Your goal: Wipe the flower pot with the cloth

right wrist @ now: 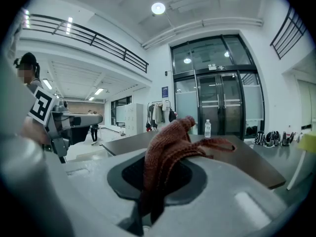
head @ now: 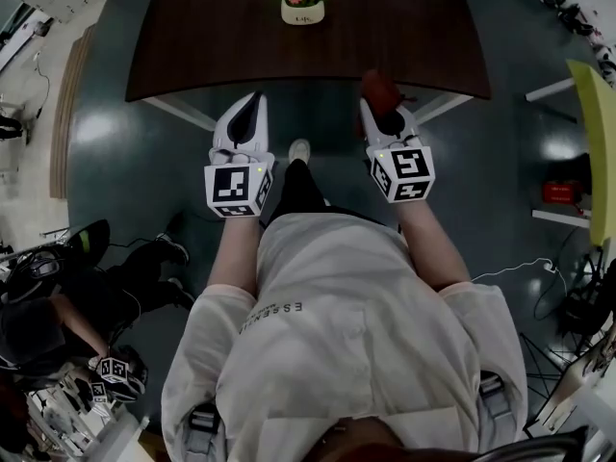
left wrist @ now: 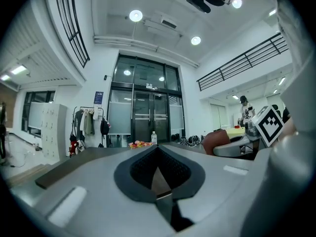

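A white flower pot [head: 302, 12] with pink and red flowers stands at the far middle of the dark wooden table [head: 212, 37]. In the left gripper view only its flowers [left wrist: 140, 143] show, over the table edge. My right gripper [head: 379, 102] is shut on a reddish-brown knitted cloth [head: 379, 89], at the table's near edge to the right of the pot. The cloth [right wrist: 170, 149] bunches up out of the jaws of my right gripper [right wrist: 163, 168]. My left gripper [head: 254, 102] hovers at the near edge, left of the pot. Seen in its own view, my left gripper [left wrist: 158, 151] is shut and empty.
A person sits with another marker cube [head: 114, 370] at the lower left. A yellow panel [head: 597, 142] and a red box [head: 560, 192] are at the right. Beyond the table are glass doors [left wrist: 143, 113], a water bottle [right wrist: 208, 128] and a coat rack [left wrist: 87, 122].
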